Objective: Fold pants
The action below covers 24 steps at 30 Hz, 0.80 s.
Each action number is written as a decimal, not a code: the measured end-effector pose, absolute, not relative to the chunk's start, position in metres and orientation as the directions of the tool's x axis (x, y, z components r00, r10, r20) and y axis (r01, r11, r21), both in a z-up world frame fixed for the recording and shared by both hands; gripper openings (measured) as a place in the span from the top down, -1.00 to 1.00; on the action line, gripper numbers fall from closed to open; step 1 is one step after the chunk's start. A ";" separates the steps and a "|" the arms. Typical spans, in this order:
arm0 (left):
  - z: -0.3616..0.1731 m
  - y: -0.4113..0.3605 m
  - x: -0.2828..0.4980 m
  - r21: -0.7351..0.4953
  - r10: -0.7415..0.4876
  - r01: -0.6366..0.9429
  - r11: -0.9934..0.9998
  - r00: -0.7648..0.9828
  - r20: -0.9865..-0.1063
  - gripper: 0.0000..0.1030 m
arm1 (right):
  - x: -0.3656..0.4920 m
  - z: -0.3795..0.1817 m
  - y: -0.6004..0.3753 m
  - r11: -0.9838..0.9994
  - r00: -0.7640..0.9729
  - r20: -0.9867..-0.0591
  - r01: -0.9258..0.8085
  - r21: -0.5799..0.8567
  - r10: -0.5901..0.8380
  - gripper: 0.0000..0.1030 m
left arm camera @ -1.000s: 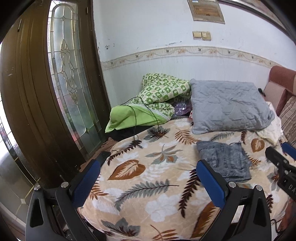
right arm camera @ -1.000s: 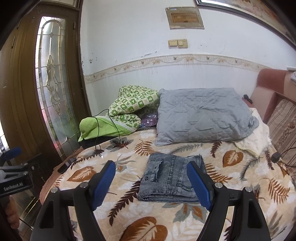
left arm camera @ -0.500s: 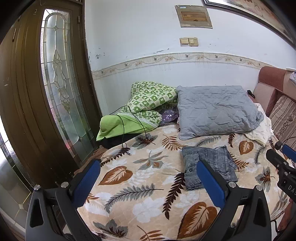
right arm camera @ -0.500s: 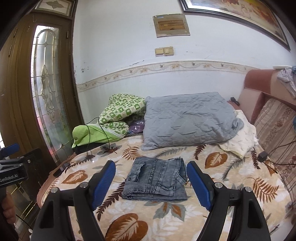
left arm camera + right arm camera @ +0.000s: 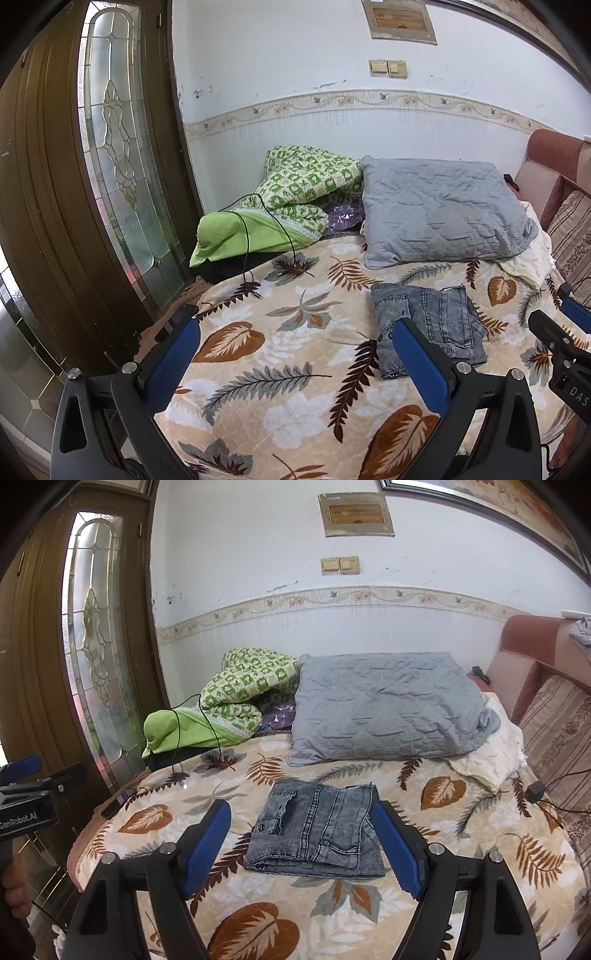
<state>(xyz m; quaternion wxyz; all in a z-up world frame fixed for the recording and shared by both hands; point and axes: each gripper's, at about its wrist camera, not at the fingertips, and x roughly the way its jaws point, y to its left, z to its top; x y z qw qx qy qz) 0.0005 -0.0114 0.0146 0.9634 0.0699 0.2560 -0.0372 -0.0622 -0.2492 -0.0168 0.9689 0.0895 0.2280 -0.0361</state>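
Note:
Grey denim pants (image 5: 314,830) lie folded into a compact rectangle on the leaf-print blanket (image 5: 258,923) of the bed. In the left wrist view the pants (image 5: 428,325) sit right of centre. My right gripper (image 5: 301,845) is open and empty, held back from the bed with the pants framed between its blue pads. My left gripper (image 5: 295,358) is open and empty, held off the near left part of the bed, apart from the pants. The right gripper shows at the right edge of the left wrist view (image 5: 561,347).
A grey quilted pillow (image 5: 384,709) and a green patterned quilt (image 5: 240,686) lie at the head of the bed. A black cable (image 5: 251,236) trails over the green bedding. A wooden door with leaded glass (image 5: 110,166) stands left. A sofa armrest (image 5: 532,657) is right.
Both grippers have pulled back and risen away from the bed, so the pants look smaller and farther. The pants lie still and folded. Both jaws stay open.

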 end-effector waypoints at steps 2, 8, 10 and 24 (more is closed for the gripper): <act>0.012 -0.014 0.005 0.120 -0.032 0.108 0.987 0.862 -0.507 -1.00 | -0.058 -0.021 -0.252 0.980 0.891 -0.453 0.113 0.165 -0.026 -0.59; 0.007 -0.026 0.014 0.140 -0.023 0.112 0.984 0.855 -0.518 -1.00 | -0.045 -0.032 -0.261 0.975 0.882 -0.470 0.115 0.188 -0.013 -0.59; 0.007 -0.030 0.014 0.142 -0.027 0.117 0.983 0.855 -0.517 -1.00 | -0.043 -0.035 -0.264 0.974 0.879 -0.477 0.115 0.193 -0.009 -0.59; 0.010 -0.037 0.007 0.121 -0.086 0.169 0.978 0.858 -0.506 -1.00 | -0.049 -0.034 -0.277 0.970 0.878 -0.478 0.149 0.194 -0.039 -0.59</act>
